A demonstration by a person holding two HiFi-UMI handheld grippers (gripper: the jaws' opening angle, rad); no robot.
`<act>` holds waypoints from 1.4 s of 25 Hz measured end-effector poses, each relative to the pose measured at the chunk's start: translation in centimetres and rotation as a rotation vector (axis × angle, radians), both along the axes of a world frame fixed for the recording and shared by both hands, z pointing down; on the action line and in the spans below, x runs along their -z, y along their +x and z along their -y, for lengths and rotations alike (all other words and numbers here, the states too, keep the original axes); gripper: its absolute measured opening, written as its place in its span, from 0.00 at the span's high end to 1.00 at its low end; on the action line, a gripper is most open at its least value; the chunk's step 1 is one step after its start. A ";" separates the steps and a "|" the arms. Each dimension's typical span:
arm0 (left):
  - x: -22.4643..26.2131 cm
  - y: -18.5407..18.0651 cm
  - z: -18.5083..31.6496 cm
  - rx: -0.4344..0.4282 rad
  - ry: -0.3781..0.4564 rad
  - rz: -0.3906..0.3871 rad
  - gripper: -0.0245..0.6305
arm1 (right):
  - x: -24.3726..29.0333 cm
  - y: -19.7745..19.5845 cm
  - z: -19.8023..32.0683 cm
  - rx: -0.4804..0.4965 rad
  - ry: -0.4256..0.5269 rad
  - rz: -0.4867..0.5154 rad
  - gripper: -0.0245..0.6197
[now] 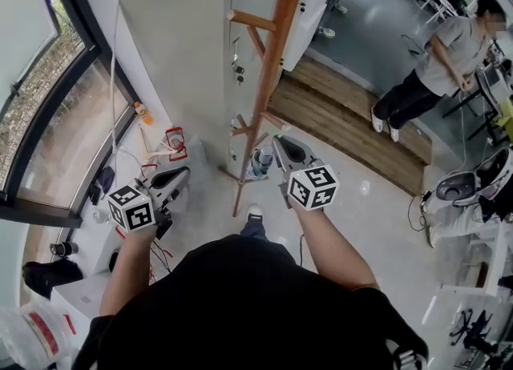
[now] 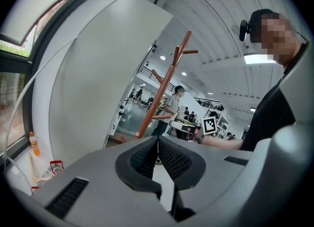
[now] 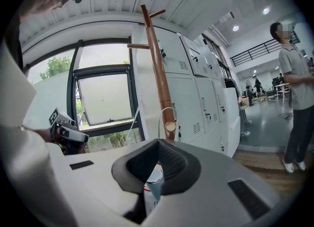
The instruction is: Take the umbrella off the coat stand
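Observation:
The wooden coat stand (image 1: 272, 64) rises in front of me with pegs at several heights. A folded light-blue umbrella (image 1: 262, 160) hangs low on it; in the right gripper view its white loop (image 3: 164, 118) hangs at a lower peg and its body (image 3: 154, 179) shows behind the jaws. My right gripper (image 1: 278, 141) is shut and empty, tips close beside the umbrella, not touching it. My left gripper (image 1: 183, 173) is also shut and empty, off to the stand's left. In the left gripper view the stand (image 2: 164, 86) is farther off.
White lockers (image 3: 206, 103) stand right behind the stand, and a curved window wall (image 1: 48, 96) runs along the left. Red items (image 1: 174, 142) and an orange bottle (image 1: 143, 112) lie by the wall. A person (image 1: 437, 72) stands at the right, beyond a wooden floor strip (image 1: 345, 120).

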State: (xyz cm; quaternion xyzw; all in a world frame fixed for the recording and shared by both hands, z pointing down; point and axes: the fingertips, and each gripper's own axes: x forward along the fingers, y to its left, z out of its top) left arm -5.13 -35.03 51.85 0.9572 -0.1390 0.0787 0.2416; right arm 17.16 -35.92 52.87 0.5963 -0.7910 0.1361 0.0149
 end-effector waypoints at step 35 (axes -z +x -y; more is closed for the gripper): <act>2.0 -1.7 -3.8 -0.067 0.035 -0.024 0.93 | 1.0 2.6 -8.7 -0.148 -0.002 0.037 0.94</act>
